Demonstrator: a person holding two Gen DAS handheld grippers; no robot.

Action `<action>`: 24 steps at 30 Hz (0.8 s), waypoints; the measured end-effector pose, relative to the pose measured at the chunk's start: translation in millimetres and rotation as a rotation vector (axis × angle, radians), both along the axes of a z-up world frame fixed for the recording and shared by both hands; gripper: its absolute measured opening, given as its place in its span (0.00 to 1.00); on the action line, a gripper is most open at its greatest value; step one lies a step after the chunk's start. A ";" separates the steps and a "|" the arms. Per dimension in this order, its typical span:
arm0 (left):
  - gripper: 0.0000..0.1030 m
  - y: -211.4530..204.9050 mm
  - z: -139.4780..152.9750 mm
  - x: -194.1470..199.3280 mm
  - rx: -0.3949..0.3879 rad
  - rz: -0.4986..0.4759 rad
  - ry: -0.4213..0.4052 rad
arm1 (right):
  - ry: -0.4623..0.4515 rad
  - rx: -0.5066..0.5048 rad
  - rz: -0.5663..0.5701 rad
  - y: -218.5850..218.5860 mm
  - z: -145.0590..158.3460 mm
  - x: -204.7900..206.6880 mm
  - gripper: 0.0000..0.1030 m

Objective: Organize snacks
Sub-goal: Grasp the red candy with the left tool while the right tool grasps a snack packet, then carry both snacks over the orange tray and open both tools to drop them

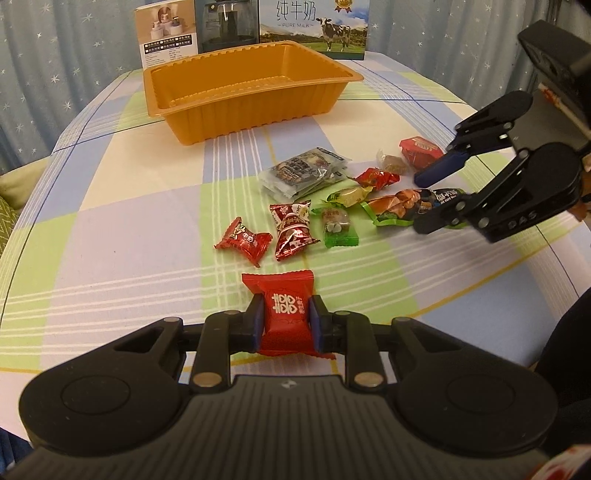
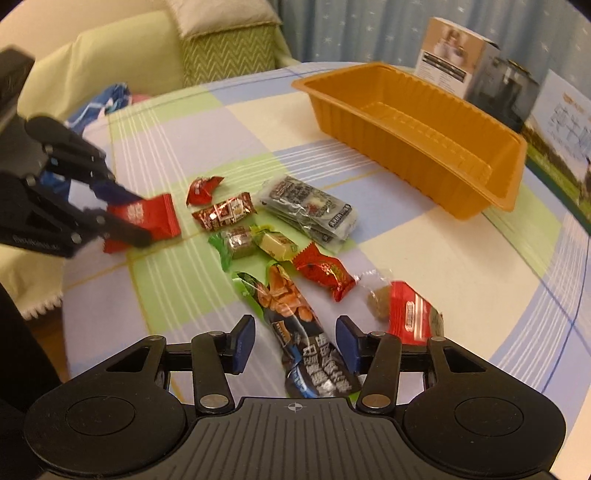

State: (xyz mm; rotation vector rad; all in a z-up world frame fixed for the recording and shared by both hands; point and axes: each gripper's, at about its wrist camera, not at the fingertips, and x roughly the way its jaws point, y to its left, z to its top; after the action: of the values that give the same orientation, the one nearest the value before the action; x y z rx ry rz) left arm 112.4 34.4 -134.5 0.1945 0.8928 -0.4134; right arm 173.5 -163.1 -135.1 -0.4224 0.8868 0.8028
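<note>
Clamped between the blue pads of the left gripper (image 1: 286, 322) is a red candy packet (image 1: 284, 314) with white double-happiness characters, squeezed at its middle and raised above the checked counter (image 1: 129, 236). Just ahead of those fingertips lie two more red wrapped sweets (image 1: 243, 240), side by side. Farther ahead and slightly left sits the orange tray (image 1: 236, 107), with printed boxes (image 1: 255, 26) standing behind it.

Between the spread fingers of the right gripper (image 2: 295, 341), which grips nothing, lies a long snack pouch (image 2: 295, 332) printed orange and dark, its length pointing away along the fingers. Just to the right of that gripper's right finger is a red sachet (image 2: 412, 314). Ahead of it lie a red twisted sweet (image 2: 323, 271), a yellow candy (image 2: 275, 245), a green-wrapped candy (image 2: 231, 245) and a dark foil packet (image 2: 314, 208); the tray is beyond them to the right.
</note>
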 end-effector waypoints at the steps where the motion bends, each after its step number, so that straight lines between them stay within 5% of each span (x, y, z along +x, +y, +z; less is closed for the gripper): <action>1: 0.22 0.1 -0.1 0.0 0.000 -0.001 -0.001 | 0.005 0.000 0.005 1.2 -2.6 1.5 0.48; 9: 0.27 -0.5 -5.4 -0.4 0.011 0.011 -0.001 | 0.009 0.017 -0.045 -6.6 -2.7 -3.6 0.29; 24: 0.22 7.8 9.8 -4.0 -0.001 0.084 -0.024 | 0.010 0.156 -0.183 -24.7 23.1 -25.4 0.28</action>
State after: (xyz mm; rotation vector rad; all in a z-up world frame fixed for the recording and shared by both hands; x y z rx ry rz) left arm 108.4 42.2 -124.7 0.1606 0.8739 -0.3326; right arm 148.0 -187.8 -112.0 -0.1973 0.8515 0.7004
